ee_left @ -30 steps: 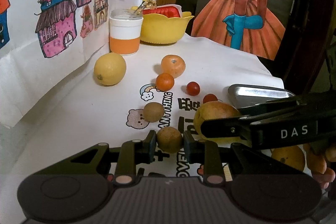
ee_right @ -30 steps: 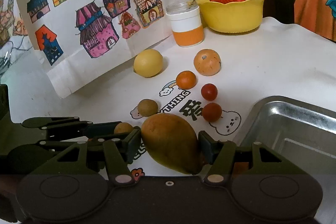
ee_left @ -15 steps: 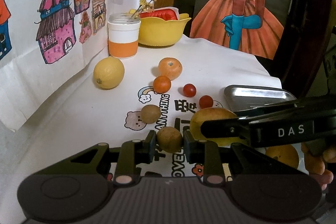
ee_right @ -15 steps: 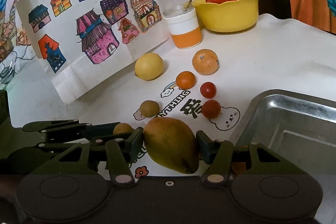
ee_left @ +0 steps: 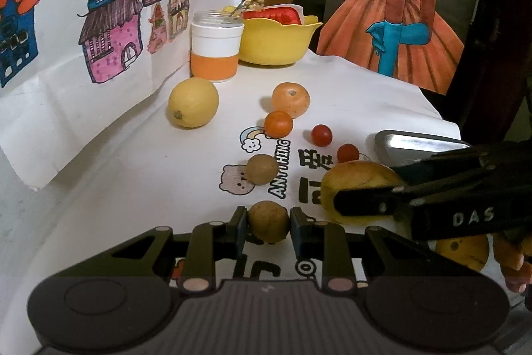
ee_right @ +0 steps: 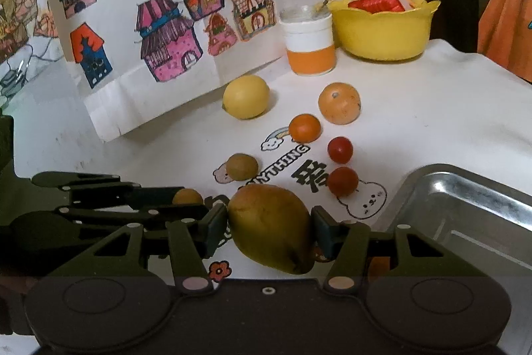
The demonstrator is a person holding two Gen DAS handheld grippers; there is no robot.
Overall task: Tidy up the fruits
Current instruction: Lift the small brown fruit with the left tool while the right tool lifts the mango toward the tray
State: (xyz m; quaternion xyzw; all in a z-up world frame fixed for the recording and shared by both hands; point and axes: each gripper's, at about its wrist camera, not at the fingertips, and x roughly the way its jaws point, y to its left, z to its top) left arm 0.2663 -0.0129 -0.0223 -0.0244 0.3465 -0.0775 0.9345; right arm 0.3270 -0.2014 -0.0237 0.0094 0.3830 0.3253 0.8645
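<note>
Left gripper (ee_left: 268,222): both fingers closed against the sides of a small brown fruit (ee_left: 268,221), pads in contact left and right. Right gripper (ee_right: 270,227): fingers closed against a yellow-green pear (ee_right: 271,227), one pad on each flank. The two grippers sit side by side, the right one just right of the left, fingers pointing toward the far side.

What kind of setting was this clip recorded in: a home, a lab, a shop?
Most likely a home, on a table dressed up for play or crafts: a white cartoon-printed tablecloth, hand-coloured house drawings propped behind the fruit, a yellow bowl and a painted figure in an orange dress at the back.
</note>
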